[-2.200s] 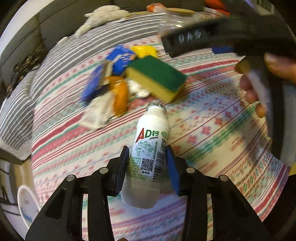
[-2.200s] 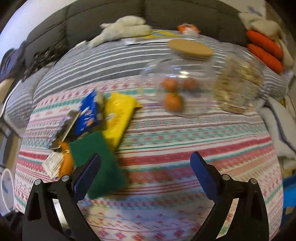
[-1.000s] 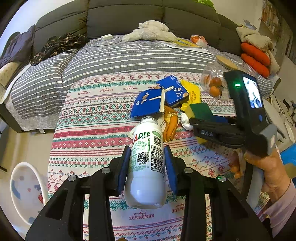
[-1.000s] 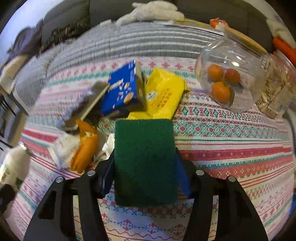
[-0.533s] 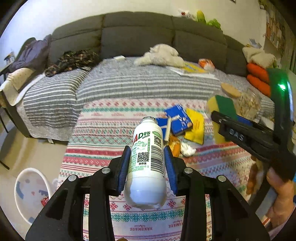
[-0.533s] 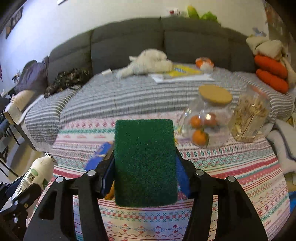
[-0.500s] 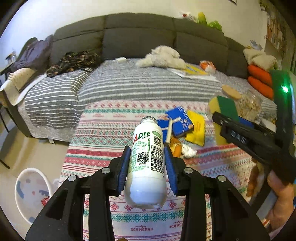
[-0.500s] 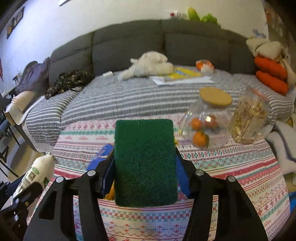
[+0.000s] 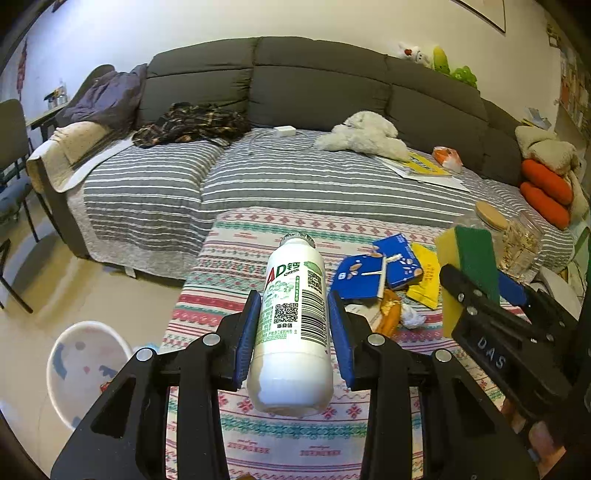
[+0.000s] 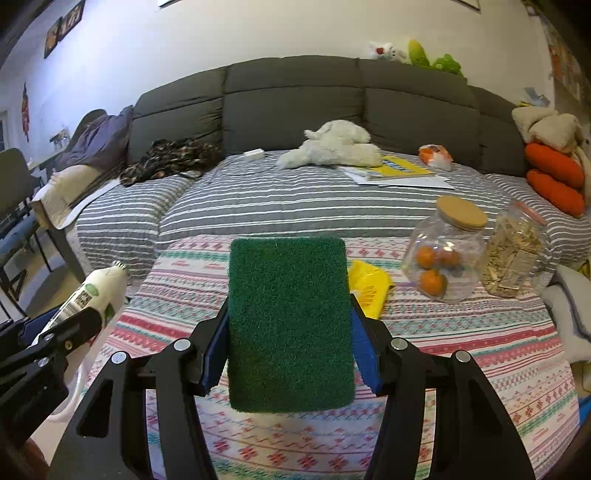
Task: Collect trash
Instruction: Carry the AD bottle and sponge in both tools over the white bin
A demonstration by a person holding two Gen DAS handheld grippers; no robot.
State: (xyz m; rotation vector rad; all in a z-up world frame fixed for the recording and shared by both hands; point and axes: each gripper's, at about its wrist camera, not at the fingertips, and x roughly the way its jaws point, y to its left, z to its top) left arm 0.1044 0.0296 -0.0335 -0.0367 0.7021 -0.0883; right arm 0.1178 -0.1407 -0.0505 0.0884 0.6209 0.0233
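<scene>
Bottle (image 9: 291, 325) marked "AD", apparently "钙", clamped in left gripper (image 9: 291, 325).

Pretty even indoor light, kinda soft with a cool tint on the wall (image 10: 258, 33). Both views are sharp, no motion blur. Heavy fisheye bending with black corners. Shadows are faint, just slight glare on the glass jar (image 10: 443, 254).

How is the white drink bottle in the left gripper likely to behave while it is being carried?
The white bottle is round and smooth-sided, so it could probably slip or twist between the left gripper's pads. It is held near mid-body, which likely keeps it balanced. Its thin plastic looks undented, so the squeeze seems gentle; whether it is empty cannot be told.
</scene>
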